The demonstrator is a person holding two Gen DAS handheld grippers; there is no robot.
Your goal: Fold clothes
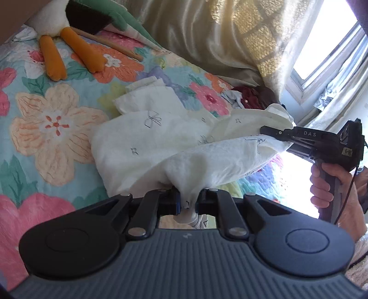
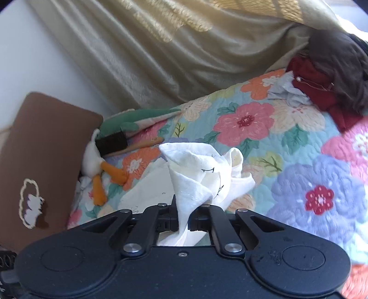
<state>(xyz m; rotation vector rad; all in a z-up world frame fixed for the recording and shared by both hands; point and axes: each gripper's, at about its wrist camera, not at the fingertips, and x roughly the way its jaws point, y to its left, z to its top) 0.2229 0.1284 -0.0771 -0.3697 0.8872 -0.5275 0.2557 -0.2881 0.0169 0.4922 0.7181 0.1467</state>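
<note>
A white garment (image 1: 147, 140) with small dark line drawings hangs lifted above the flowered quilt (image 1: 55, 128). My left gripper (image 1: 188, 202) is shut on a bunched edge of it, which pokes back between the jaws. The same white garment (image 2: 197, 174) stands up in folds in the right wrist view, with my right gripper (image 2: 183, 220) shut on another edge. In the left wrist view my right gripper (image 1: 273, 134) shows at the right, held by a hand (image 1: 326, 184), pinching the cloth's far end. A second white piece (image 1: 147, 96) lies folded behind.
A plush duck with orange legs (image 1: 69, 50), a dark brush with a wooden handle (image 1: 92, 20) and a brown pillow (image 2: 39, 161) lie at the bed's head. Red and brown clothes (image 2: 322, 80) are heaped near a beige blanket (image 2: 161, 57). A bright window (image 1: 333, 46) stands at the right.
</note>
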